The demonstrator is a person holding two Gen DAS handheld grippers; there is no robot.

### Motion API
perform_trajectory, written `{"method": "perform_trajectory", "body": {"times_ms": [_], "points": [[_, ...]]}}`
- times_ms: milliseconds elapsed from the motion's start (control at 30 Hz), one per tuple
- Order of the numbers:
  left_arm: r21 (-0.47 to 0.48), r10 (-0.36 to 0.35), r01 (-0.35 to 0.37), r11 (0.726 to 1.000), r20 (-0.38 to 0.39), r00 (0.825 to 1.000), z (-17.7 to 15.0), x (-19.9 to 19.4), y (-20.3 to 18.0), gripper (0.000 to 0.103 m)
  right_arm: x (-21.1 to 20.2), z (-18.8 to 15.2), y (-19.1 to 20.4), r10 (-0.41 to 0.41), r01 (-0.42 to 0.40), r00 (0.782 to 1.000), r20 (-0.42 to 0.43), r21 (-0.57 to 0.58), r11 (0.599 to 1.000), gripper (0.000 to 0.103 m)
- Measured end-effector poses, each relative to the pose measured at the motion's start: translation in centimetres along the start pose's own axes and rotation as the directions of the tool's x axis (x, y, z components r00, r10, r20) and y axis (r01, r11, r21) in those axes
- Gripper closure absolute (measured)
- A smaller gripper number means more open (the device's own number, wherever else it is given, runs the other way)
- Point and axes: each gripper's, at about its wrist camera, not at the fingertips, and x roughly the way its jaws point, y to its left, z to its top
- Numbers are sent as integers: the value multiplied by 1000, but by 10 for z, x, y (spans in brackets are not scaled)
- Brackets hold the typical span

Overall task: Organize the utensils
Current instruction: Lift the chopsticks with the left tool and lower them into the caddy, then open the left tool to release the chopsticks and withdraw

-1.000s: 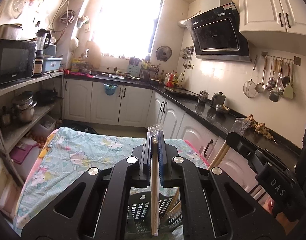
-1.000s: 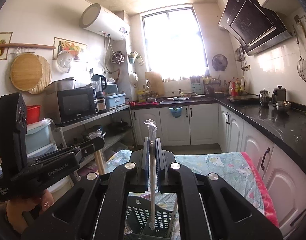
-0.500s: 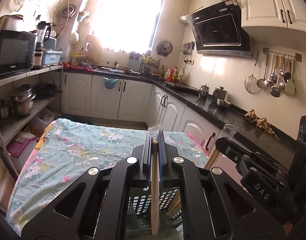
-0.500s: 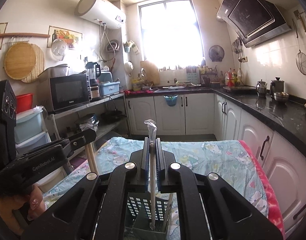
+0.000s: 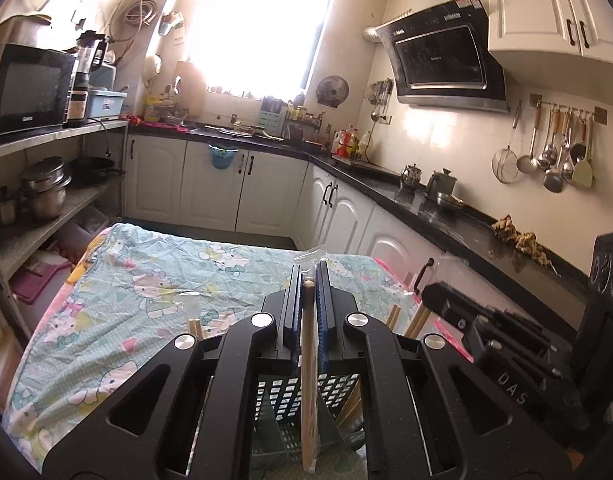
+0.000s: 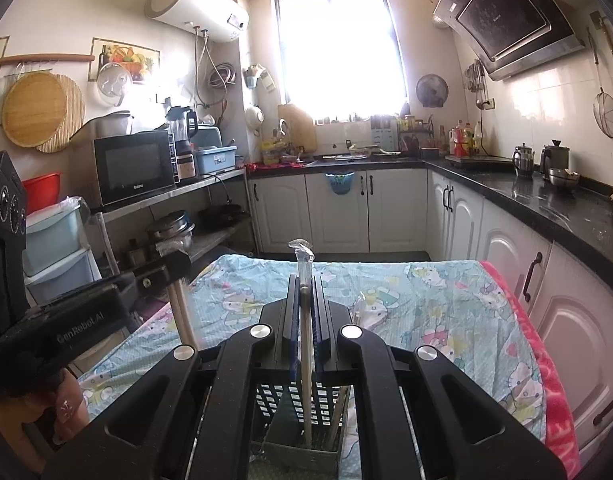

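Jaws on both grippers are pressed together, each pinching a wrapped pair of chopsticks near its top end. In the left wrist view the left gripper (image 5: 306, 300) clamps the left chopsticks (image 5: 308, 392), whose long axis runs almost straight down from the jaws, with a tuft of clear wrapper poking out above them. Their lower end hangs over, or just inside, the black slotted utensil basket (image 5: 282, 396) directly beneath; whether the tips have reached the floor of the basket cannot be told, since the gripper body hides it.

In the right wrist view the right gripper (image 6: 305, 300) grips the right chopsticks (image 6: 305, 380) in the same way, upright, wrapper twisted above the jaws, and here the lower tips do show inside the same basket (image 6: 298, 404), near its bottom. So for both hands the target lies straight below the jaws, along the line of the sticks themselves; the coming move looks like a plain descent and release rather than any sideways shift. The right pair seems the deeper of the two, so that hand is probably nearer to letting go.

More chopsticks already lean in the basket at a slant. The basket stands on the counter (image 6: 426, 304), which is draped in a pale blue cartoon-print cloth (image 5: 146, 280), at its near edge. Each gripper shows at the edge of the other's view, close alongside, so the two could crowd each other over the one opening.
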Motion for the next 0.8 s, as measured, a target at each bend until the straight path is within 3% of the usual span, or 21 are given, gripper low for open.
{"method": "perform_trajectory", "body": {"times_ms": [300, 433, 800], "points": [[1, 18, -19, 1000, 39, 999, 9, -1, 1, 100, 3, -2, -2, -2, 2, 1000, -18, 6, 1000, 97], [-42, 9, -7, 999, 51, 999, 17, -4, 6, 100, 3, -2, -1, -2, 2, 1000, -22, -1, 1000, 97], [-4, 5, -5, 1000, 123, 992, 35, -9, -8, 100, -1, 3, -5, 7, -7, 1000, -20, 18, 1000, 97]]}}
